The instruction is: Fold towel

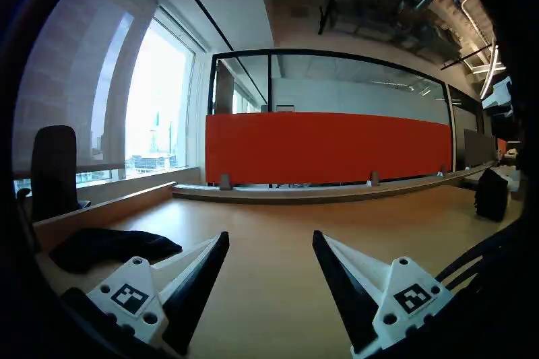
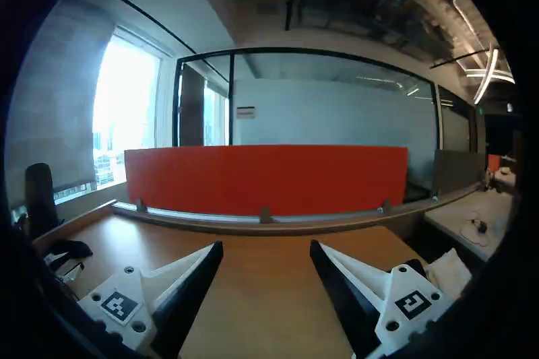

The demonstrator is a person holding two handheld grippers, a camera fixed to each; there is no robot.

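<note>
Towel (image 1: 111,246) on wooden desk (image 1: 283,271), orange partition (image 1: 323,147)

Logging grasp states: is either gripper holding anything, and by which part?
Nothing is held. The left gripper and right gripper are both open above the wooden desk; a dark cloth lies apart, untouched.

Daylit office, bright at the window and dark at the rims.
Daylight comes through the window (image 1: 158,100) on the left, blown out to white in both views; a ceiling light strip (image 1: 490,69) glares at upper right. The tabletop (image 1: 269,211) carries a soft sheen and only faint shadows. The left tongs (image 1: 270,234) and right tongs (image 2: 266,244) look sharp. Straight lines bow hard towards the edges, where the picture darkens and smears.
</note>
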